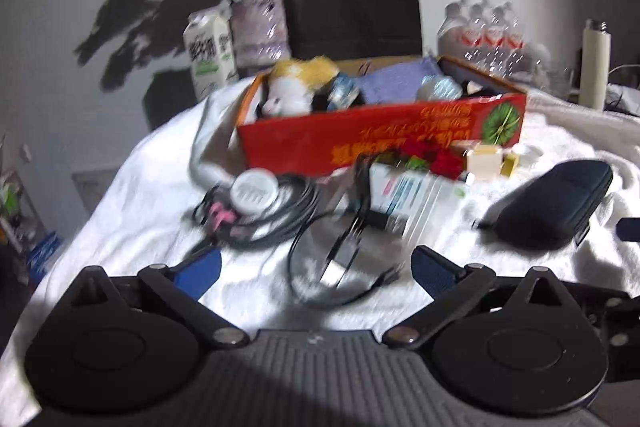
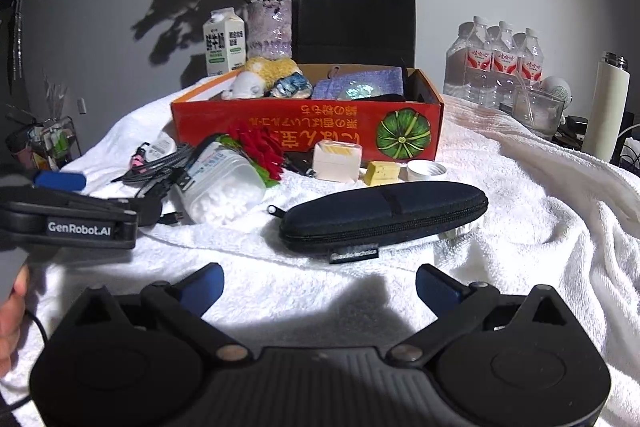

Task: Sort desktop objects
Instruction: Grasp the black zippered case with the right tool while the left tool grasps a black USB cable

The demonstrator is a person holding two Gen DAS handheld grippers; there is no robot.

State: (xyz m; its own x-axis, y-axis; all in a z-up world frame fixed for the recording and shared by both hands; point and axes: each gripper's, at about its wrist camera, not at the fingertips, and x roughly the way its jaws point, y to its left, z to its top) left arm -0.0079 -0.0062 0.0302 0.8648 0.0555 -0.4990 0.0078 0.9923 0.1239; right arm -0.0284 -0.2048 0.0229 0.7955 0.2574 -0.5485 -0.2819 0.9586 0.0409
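Note:
A red cardboard box (image 2: 280, 135) (image 1: 320, 143) on the white towel holds a plush toy, a purple cloth and other items. In front of it lie a dark zippered case (image 2: 380, 215) (image 1: 556, 203), a clear tub of white pieces (image 2: 220, 187), black cables (image 1: 280, 215), a red artificial flower (image 2: 260, 147), a small cream box (image 2: 336, 161) and a yellow block (image 2: 382, 173). My left gripper (image 1: 316, 273) is open and empty, just short of a cable loop. My right gripper (image 2: 320, 287) is open and empty, just short of the case. The left gripper's body shows in the right wrist view (image 2: 76, 219).
Behind the box stand a milk carton (image 2: 224, 43), a vase of dried flowers (image 2: 270, 31), a black paper bag (image 2: 356, 11), a pack of water bottles (image 2: 496, 63) and a white flask (image 2: 606, 107). A white jar lid (image 2: 426, 171) lies by the yellow block.

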